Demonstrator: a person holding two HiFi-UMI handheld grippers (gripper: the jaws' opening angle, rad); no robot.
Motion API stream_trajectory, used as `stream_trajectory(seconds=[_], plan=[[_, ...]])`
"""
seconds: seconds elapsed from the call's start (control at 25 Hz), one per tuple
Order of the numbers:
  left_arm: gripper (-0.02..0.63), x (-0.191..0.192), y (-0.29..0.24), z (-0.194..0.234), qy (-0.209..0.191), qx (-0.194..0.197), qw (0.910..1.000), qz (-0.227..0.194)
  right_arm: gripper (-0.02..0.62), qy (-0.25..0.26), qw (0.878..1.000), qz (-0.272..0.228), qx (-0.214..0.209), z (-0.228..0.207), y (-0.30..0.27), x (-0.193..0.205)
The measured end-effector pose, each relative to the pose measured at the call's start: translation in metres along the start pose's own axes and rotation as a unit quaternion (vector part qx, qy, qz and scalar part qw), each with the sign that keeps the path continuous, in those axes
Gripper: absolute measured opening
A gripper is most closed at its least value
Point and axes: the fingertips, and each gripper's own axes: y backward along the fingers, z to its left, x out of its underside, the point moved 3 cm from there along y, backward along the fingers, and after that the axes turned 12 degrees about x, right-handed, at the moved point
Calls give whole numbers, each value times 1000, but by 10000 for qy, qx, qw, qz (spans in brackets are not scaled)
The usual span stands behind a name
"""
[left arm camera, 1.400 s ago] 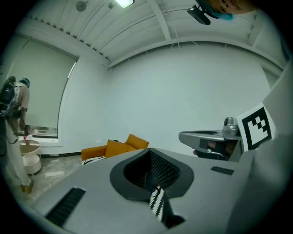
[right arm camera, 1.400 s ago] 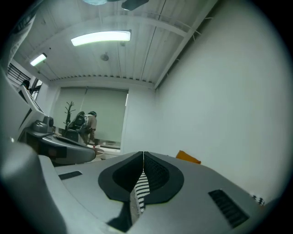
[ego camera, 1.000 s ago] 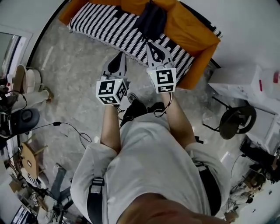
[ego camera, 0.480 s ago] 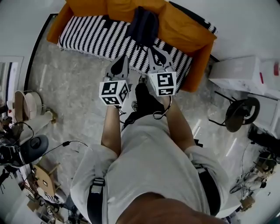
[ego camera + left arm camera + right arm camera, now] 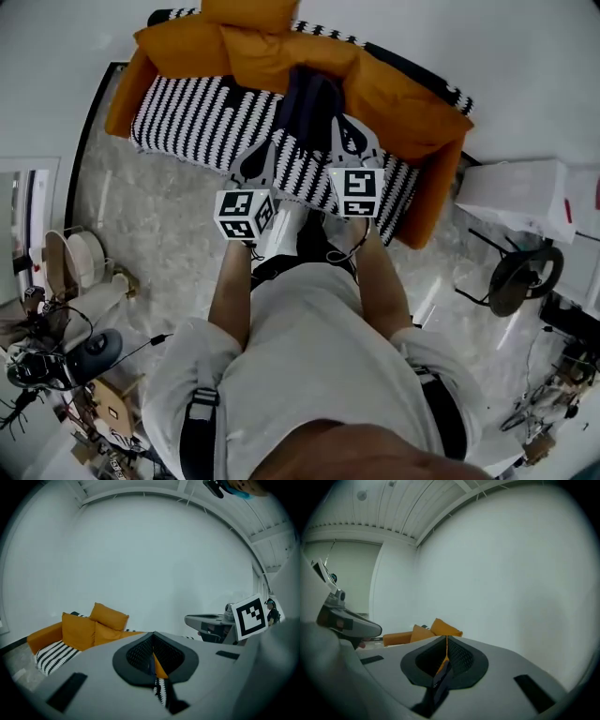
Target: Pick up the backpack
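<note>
A dark backpack (image 5: 309,101) leans upright against the orange cushions (image 5: 272,52) of a sofa with a black-and-white striped seat (image 5: 202,117). In the head view my left gripper (image 5: 262,152) hangs over the striped seat's front part, below and left of the backpack. My right gripper (image 5: 348,131) is just right of the backpack's lower end. Both are shut and hold nothing. In the left gripper view the jaws (image 5: 153,657) meet, with only a sliver of orange and stripes in the slit. The right gripper (image 5: 446,652) is pressed together too. Whether either touches the backpack I cannot tell.
The sofa's orange arm (image 5: 433,192) stands at the right. Beyond it are white boxes (image 5: 525,192) and a black round stool (image 5: 520,272). Cables and clutter (image 5: 56,347) lie at the lower left on the marbled floor (image 5: 159,253). A white wall (image 5: 154,564) rises behind the sofa.
The person has stepped toward the sofa and both grippers have moved forward from over the floor to over the seat, close to the backpack. The jaws have stayed shut.
</note>
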Motion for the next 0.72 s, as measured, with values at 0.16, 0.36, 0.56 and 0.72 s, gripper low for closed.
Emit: stream_trajectory(seconds=[0.16, 0.36, 0.56, 0.72], plan=[[11, 5, -38, 22, -6, 96, 9996, 251, 38, -49, 9997, 237, 8, -4, -35, 18], [11, 15, -66, 47, 178, 201, 9982, 541, 39, -127, 9983, 558, 80, -7, -56, 43], [11, 32, -100, 74, 218, 376, 9957, 818, 39, -158, 9958, 867, 249, -5, -85, 68], [11, 44, -127, 99, 200, 627, 9920, 1074, 40, -216, 9926, 1123, 401, 3, -114, 89]])
